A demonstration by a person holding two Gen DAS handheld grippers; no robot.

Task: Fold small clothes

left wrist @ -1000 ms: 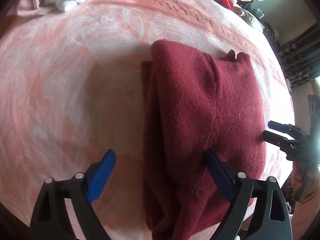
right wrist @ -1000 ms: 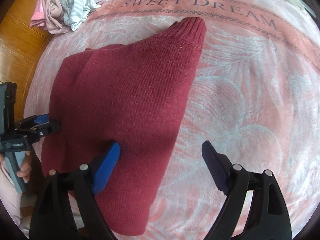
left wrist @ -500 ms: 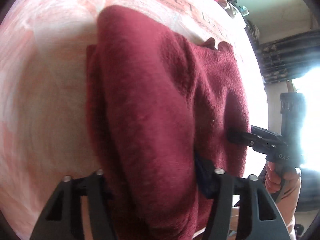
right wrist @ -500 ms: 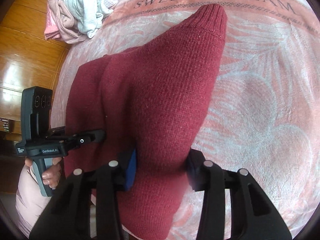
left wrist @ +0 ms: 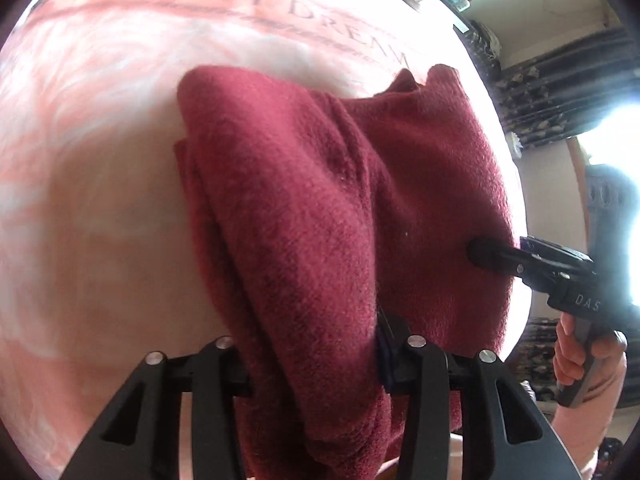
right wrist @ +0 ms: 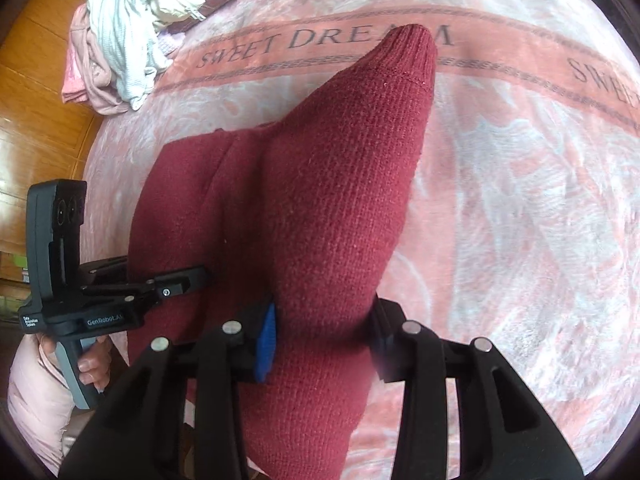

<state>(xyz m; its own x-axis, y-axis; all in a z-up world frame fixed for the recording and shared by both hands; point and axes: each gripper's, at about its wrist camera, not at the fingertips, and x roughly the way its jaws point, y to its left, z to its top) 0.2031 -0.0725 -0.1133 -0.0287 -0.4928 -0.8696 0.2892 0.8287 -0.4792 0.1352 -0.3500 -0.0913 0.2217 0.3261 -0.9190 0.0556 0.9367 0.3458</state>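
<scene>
At the bottom of the left wrist view, the left gripper (left wrist: 316,356) is seen clamped on a thick fold of the dark red knitted sweater (left wrist: 320,220), with fabric bunched between its black fingers; its jaws are closing further on the cloth. At the bottom of the right wrist view, the right gripper (right wrist: 324,340) is likewise closed on the sweater (right wrist: 320,200), the knit being pinched between a blue pad (right wrist: 266,344) at the left and a dark one at the right. Both grips appear to be taken on the near hem side, one on each flank, presumably so that the near part can be lifted evenly and carried over the rest in a single fold.

Beyond the grippers, the sweater is raised into ridges where it is held, while its farther part lies on the pink plush blanket printed with "SWEET DREAM" (right wrist: 520,184), roughly in the middle of both frames. A ribbed cuff (right wrist: 412,48) is pointed toward the upper centre of the right view, touching the lettered band. The sleeves seem already laid inward, so the fold is judged to be partly done.

At mid left of the right view, the person's hand (right wrist: 90,364) is seen on the left gripper's handle.

Farthest off, in the upper left of the right view, a heap of pale pink and white clothes (right wrist: 120,32) is left at the blanket's edge, well apart from the sweater, probably as the supply awaiting folding.
</scene>
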